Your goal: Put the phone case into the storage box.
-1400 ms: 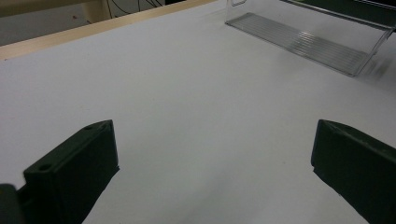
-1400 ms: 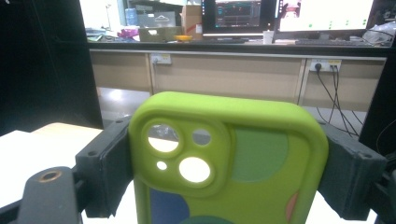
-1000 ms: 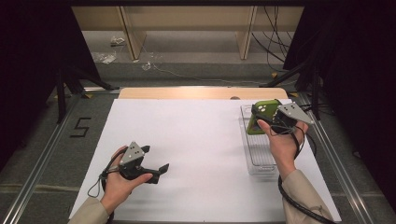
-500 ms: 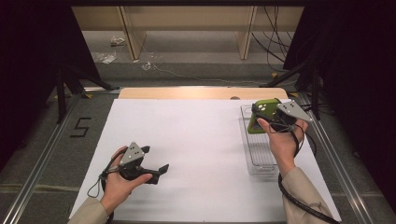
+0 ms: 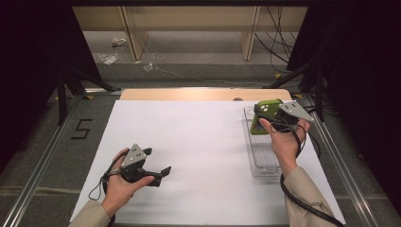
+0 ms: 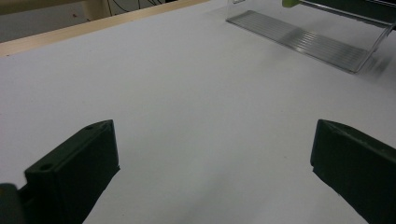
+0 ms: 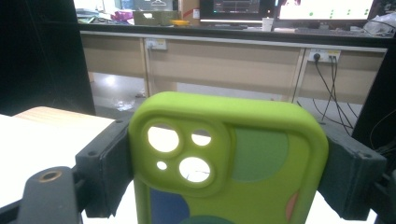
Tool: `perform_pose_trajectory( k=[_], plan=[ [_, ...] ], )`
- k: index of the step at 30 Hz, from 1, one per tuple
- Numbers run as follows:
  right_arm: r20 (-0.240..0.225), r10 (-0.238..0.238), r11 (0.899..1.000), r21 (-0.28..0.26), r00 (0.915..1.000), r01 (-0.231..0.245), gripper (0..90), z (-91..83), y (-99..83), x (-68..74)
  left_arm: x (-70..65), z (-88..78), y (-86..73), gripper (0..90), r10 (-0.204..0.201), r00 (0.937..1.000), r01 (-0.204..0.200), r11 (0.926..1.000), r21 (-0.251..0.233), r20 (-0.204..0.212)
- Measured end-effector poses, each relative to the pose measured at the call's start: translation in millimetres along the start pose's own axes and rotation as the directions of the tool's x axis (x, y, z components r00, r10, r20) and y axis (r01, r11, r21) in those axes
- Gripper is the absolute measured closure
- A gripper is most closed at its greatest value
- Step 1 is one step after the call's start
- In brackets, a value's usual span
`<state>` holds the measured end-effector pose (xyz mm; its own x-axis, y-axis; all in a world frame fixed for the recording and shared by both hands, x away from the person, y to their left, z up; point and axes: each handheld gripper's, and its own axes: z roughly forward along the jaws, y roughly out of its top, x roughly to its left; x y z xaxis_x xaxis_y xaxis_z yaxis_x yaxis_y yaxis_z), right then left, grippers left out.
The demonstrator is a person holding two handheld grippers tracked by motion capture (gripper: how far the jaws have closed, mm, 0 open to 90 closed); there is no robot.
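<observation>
Nearest to us in the high view, the left hand (image 5: 120, 182) rests low on the white table (image 5: 198, 142), holding the left gripper (image 5: 158, 163) just over the sheet, pointed toward the right side. In the left gripper view we see its two black jaws spread wide, nothing but bare table between them.

Further in, on the right side, we see a clear plastic tray (image 5: 263, 158) lying on the table, long side running away from the person. The left gripper view catches its ribbed bottom (image 6: 303, 39) far off at the top.

Above the far end of that tray, the right hand (image 5: 283, 142) holds the right gripper (image 5: 259, 118) raised. Its jaws clamp a green phone case (image 5: 261, 120) by the two long edges. In the right gripper view we see the phone case (image 7: 229, 163) upright, back side to the camera, camera cutouts at upper left, coloured patches lower down, jaws pressed on both sides. The case is lifted, off the table, near the tray's far end.

Beyond the table's wooden far edge (image 5: 189, 93), we see floor, cables and wooden cabinet legs.
</observation>
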<state>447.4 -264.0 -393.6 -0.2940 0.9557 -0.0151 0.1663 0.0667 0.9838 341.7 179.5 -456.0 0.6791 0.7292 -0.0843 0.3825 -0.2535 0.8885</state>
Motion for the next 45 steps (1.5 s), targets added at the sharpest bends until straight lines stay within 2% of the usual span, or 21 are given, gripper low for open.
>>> perform_pose_trajectory(
  k=[45],
  plan=[
    [0.023,-0.011,0.998,0.056,0.9997,0.010,17.3,26.2,-1.9,-7.5,0.0,0.9,0.0,0.6,0.000,1.0000,0.000,1.0000,0.001,0.003]
  ],
)
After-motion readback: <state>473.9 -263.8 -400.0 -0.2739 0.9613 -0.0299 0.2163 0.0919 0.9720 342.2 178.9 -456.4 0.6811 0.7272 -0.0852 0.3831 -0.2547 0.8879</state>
